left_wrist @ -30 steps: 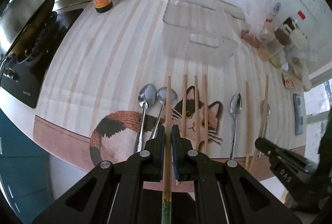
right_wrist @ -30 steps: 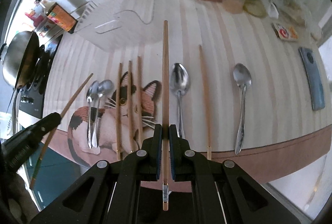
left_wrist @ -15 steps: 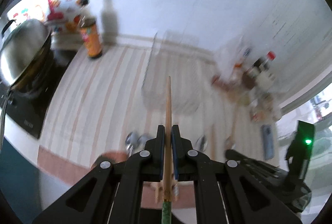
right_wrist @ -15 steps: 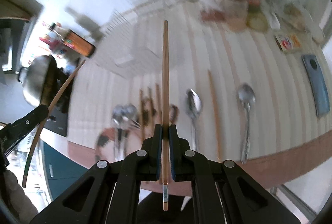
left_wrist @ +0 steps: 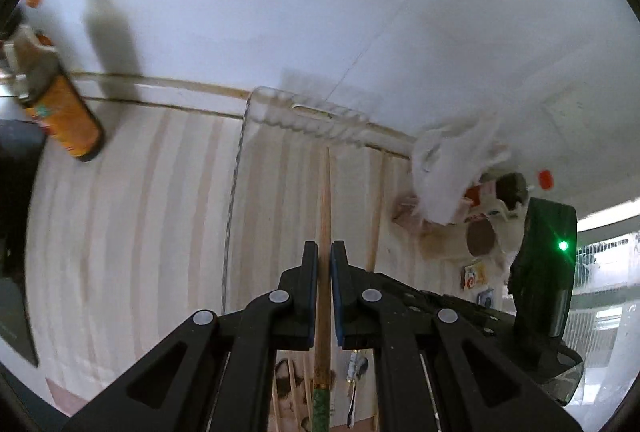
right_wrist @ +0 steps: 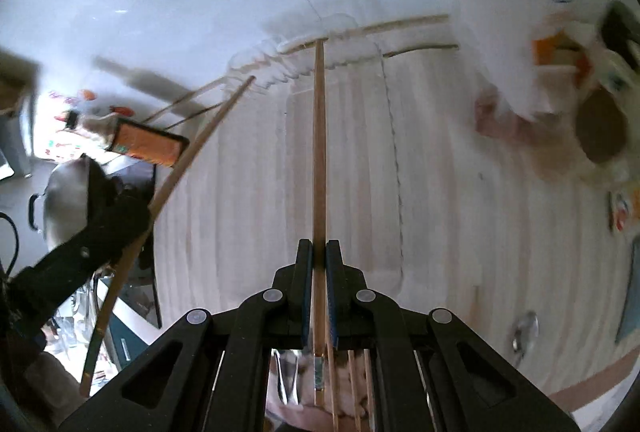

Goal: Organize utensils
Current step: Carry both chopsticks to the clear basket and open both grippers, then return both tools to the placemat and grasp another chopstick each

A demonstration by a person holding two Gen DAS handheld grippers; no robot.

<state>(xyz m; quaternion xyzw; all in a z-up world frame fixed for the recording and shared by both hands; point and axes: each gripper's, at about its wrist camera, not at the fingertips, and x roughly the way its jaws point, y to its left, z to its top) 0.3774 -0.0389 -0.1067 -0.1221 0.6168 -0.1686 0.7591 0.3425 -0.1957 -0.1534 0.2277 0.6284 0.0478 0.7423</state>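
My left gripper [left_wrist: 324, 252] is shut on a wooden chopstick [left_wrist: 325, 200] with a green end. The stick points over the clear plastic container [left_wrist: 236, 168] by the wall. My right gripper [right_wrist: 316, 250] is shut on a second wooden chopstick [right_wrist: 319, 136], whose tip reaches the ribbed far wall of the clear container [right_wrist: 394, 160]. In the right wrist view, the left gripper's chopstick [right_wrist: 192, 160] slants in from the left. The left wrist view shows the right gripper's chopstick [left_wrist: 376, 208] close on the right, parallel to mine.
A sauce bottle [left_wrist: 64, 116] stands at the back left beside a wok [right_wrist: 64, 192]. A white bag and jars [left_wrist: 452, 160] crowd the back right. A phone [right_wrist: 630, 292] and a spoon [right_wrist: 524, 332] lie to the right. More chopsticks [right_wrist: 352, 384] lie behind on the cat mat.
Both grippers have carried their chopsticks up off the cat mat and forward to the clear container at the wall. The spoons and other chopsticks have dropped behind the grippers.
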